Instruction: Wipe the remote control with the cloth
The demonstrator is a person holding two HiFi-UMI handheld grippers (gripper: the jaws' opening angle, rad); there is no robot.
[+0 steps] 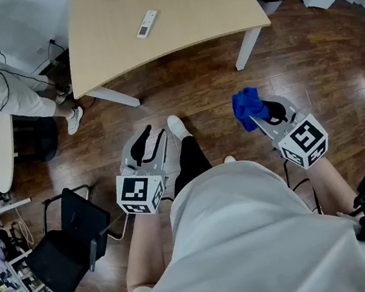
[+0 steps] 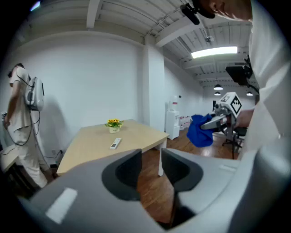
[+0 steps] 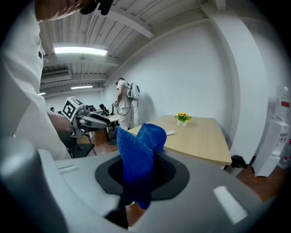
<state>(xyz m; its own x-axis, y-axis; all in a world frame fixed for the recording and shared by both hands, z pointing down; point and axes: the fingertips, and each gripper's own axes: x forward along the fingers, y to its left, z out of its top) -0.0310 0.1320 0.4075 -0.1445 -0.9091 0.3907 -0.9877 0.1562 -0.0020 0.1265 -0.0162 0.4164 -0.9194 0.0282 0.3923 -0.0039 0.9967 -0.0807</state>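
Seen from the head view, the remote control (image 1: 147, 23) lies on the far table (image 1: 217, 14), well apart from both tools; it looks like a light, stiff, smooth bar that would likely skid when rubbed, so pin it by its long edges. The left gripper view shows the left gripper (image 2: 151, 158) closed on nothing. The right gripper view shows the right gripper (image 3: 144, 169) clenched on the soft, limp blue cloth (image 3: 136, 145)

Holding left gripper (image 1: 152, 138) closed and empty, right gripper (image 1: 264, 115) clamped on cloth (image 1: 247, 104), both tipped slightly downward.
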